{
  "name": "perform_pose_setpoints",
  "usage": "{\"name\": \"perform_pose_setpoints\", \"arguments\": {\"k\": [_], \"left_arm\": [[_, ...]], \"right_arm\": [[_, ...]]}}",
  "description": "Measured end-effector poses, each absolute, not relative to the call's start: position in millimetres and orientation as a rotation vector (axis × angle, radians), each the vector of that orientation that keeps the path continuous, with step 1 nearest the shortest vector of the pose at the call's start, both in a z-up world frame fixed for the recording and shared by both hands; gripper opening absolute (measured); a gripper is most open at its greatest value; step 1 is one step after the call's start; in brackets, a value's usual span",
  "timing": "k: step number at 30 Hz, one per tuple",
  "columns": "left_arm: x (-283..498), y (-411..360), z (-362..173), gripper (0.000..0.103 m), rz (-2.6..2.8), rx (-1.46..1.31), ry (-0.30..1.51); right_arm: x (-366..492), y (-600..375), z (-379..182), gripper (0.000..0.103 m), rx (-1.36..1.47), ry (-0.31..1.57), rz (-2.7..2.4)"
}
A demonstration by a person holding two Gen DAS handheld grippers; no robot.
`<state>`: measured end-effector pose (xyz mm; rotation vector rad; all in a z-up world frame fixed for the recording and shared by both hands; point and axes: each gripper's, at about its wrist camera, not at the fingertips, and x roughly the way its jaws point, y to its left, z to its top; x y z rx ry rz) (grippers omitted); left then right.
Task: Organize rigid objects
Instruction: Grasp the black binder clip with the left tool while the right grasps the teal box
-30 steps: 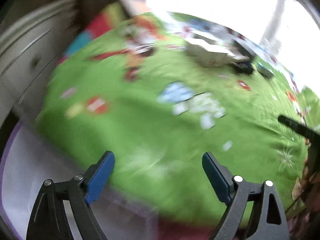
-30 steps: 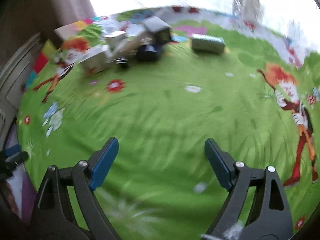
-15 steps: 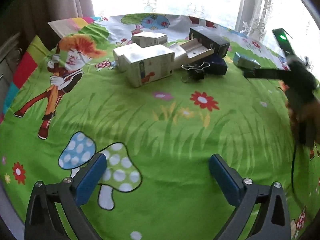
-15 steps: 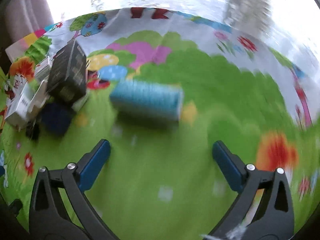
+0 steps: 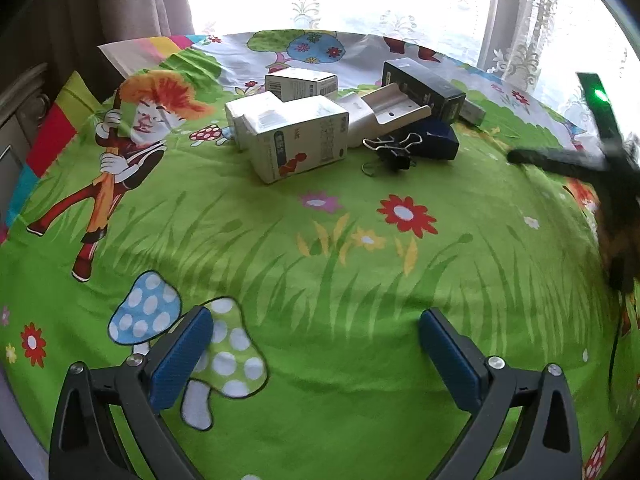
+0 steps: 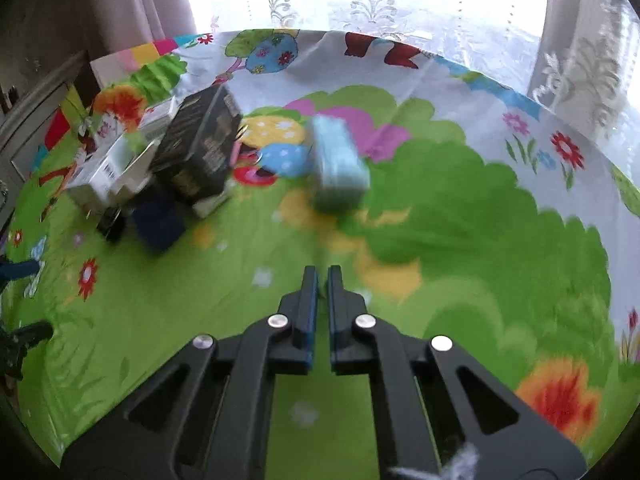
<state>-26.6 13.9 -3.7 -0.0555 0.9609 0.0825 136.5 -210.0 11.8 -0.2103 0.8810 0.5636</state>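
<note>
My right gripper (image 6: 323, 276) has just closed, empty, short of the teal box (image 6: 338, 166), so no grasp is made. My left gripper (image 5: 316, 344) stays apart. Left of the teal box lies the box pile (image 5: 298, 136).

Your right claw (image 6: 323, 280) is pinched nearly closed with nothing in it, hanging over the green cartoon sheet (image 6: 460, 240). Straight ahead there's a blurry light blue box (image 6: 338, 164), and off to your left a black box (image 6: 200, 148) leans among white boxes (image 6: 108, 172).
</note>
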Motion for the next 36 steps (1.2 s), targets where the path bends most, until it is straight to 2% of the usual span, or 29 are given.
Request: {"name": "perform_pose_setpoints", "arguments": {"k": [5,8,10,13,14,15,16,17,19,21,29,31,33,36], "left_arm": [[14.7,-8.4,-3.6,0.103,0.081,-0.052,0.991],[53.5,-22.3,-4.4,0.103,0.079,-0.051,1.009],[75.9,-24.6,-4.8,0.103,0.104,-0.067,1.019],[97.9,-20.9,-6.7,0.103,0.140,-0.075,0.979],[97.8,-20.3,-5.4,0.092,0.136,-0.073,0.967],[93.1,-20.9,-2.6,0.061,0.117,-0.062,0.952],[83.3,-22.6,1.4,0.043,0.083,-0.037,0.935],[75.2,-22.7,2.3,0.038,0.067,-0.024,0.933],[48.1,-14.7,1.8,0.038,0.021,-0.024,0.901],[25.3,-6.5,1.8,0.038,-0.010,-0.014,0.887],[-0.2,8.6,1.2,0.043,-0.093,0.033,0.889],[-0.2,4.1,0.6,0.051,-0.062,0.059,0.888],[-0.9,10.3,-0.4,0.073,-0.012,0.037,0.897],[0.4,23.7,-2.2,0.082,-0.031,-0.042,0.907]], "right_arm": [[69.5,-199.4,12.5,0.006,-0.352,0.833,0.467],[58.4,-201.8,12.0,0.006,-0.357,0.832,0.415],[61.0,-208.9,13.0,0.012,-0.338,0.838,0.414],[69.5,-225.1,13.2,0.045,-0.250,0.864,0.383],[76.2,-236.7,11.5,0.060,-0.186,0.889,0.366],[79.5,-241.7,10.0,0.072,-0.146,0.903,0.360],[80.9,-249.5,9.5,0.074,-0.095,0.912,0.370],[81.5,-253.4,9.7,0.076,-0.066,0.912,0.389],[81.6,-248.9,8.6,0.081,-0.086,0.914,0.390],[81.3,-238.0,6.3,0.092,-0.145,0.925,0.393],[84.6,-233.0,3.3,0.101,-0.179,0.942,0.401],[93.0,-229.0,2.9,0.102,-0.185,0.949,0.408],[113.5,-224.6,2.0,0.103,-0.180,0.956,0.396],[151.6,-214.1,0.9,0.103,-0.159,0.966,0.353]]}}
